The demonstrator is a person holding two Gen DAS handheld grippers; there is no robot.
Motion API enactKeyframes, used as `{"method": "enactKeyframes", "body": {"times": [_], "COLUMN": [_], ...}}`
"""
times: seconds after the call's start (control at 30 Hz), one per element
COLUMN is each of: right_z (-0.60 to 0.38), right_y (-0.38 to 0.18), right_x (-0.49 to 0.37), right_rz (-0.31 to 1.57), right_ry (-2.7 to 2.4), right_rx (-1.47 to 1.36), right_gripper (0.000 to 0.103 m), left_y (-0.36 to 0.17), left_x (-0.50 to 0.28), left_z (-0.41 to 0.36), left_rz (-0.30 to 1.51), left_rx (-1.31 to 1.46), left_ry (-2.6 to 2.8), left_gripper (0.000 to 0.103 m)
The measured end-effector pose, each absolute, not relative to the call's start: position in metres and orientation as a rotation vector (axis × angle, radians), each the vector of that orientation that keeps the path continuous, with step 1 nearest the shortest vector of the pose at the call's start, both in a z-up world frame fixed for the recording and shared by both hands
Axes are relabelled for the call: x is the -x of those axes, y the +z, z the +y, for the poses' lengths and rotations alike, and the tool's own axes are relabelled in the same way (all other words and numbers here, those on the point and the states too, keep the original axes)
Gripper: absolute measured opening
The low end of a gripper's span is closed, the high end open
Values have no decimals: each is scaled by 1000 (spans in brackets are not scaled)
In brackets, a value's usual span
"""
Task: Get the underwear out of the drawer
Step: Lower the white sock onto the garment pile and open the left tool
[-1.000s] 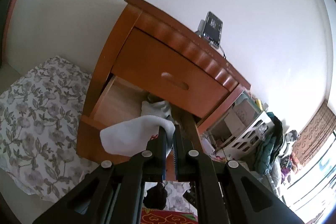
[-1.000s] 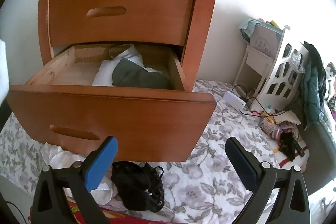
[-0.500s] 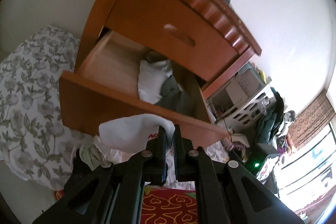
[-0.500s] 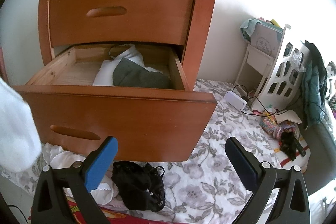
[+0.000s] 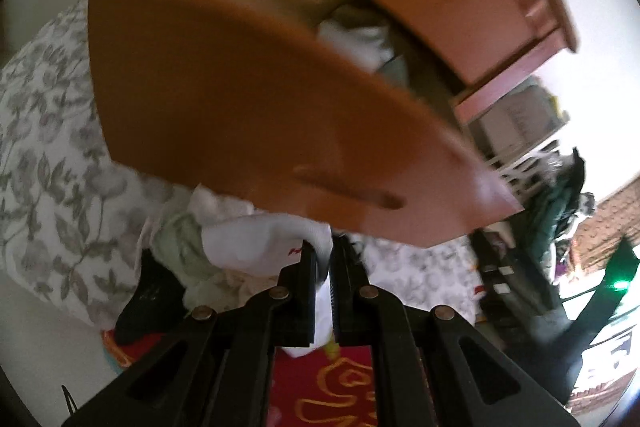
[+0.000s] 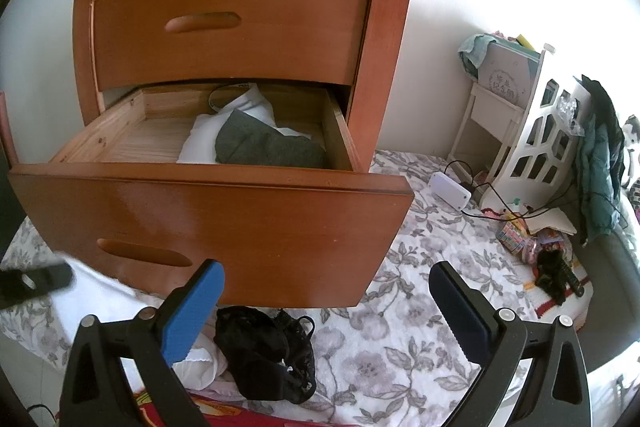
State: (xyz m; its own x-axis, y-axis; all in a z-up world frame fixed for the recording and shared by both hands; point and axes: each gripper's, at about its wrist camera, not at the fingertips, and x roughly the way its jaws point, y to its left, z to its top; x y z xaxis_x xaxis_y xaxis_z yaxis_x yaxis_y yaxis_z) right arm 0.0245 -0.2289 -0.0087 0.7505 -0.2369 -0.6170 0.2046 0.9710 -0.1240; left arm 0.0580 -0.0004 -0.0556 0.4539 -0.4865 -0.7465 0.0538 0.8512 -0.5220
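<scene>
White underwear pinched, lowered toward the pile

Left gripper [image 5: 324, 259] clamps soft, light white underwear [image 5: 256, 243] by one bunched edge, centre frame; right gripper [image 6: 324, 303] gapes wide, empty.

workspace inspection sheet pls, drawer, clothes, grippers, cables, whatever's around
surface: floral sheet under the nightstand.
job's things: lower drawer pulled open, white garment and grey garment inside; white underwear out, below the drawer front.
clutter: black underwear and pale clothes piled on the sheet.
grippers: left gripper shut on the white underwear; right gripper open, empty.
cables: black cable by a white box.
surroundings: white rack, teal jacket.
</scene>
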Motion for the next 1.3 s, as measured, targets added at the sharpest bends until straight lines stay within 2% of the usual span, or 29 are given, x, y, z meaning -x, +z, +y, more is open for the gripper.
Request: {"method": "enactKeyframes", "body": {"times": [0.47, 0.87, 0.93, 1.1, 1.2, 1.27, 1.3], "right_z": [-229, -229, -228, -228, -229, -229, -229], "right_y": [-9, -9, -9, -9, -9, -9, -9], "right_x": [-25, -26, -26, -26, -26, -26, -26], "right_rz": [682, 683, 683, 683, 684, 684, 684], "right_ry": [-241, -241, -241, -240, -240, -240, -240], "right_rx": [50, 50, 50, 50, 50, 50, 50], "right_gripper": [103, 103, 103, 103, 103, 103, 103], "left_y": [-104, -127, -130, -128, -124, -119, -116], "left_x": [-67, -71, -71, -70, -70, -70, -69], "left_z": [-4, -2, -1, -2, -2, 0, 0], "left_rz": [1230, 1300, 1313, 1323, 1321, 1321, 1317], "left_rx": [413, 425, 431, 436, 441, 435, 435], "left_ry": [-281, -253, -249, -247, -257, -251, -251], "left_gripper": [5, 7, 11, 39, 45, 55, 57]}}
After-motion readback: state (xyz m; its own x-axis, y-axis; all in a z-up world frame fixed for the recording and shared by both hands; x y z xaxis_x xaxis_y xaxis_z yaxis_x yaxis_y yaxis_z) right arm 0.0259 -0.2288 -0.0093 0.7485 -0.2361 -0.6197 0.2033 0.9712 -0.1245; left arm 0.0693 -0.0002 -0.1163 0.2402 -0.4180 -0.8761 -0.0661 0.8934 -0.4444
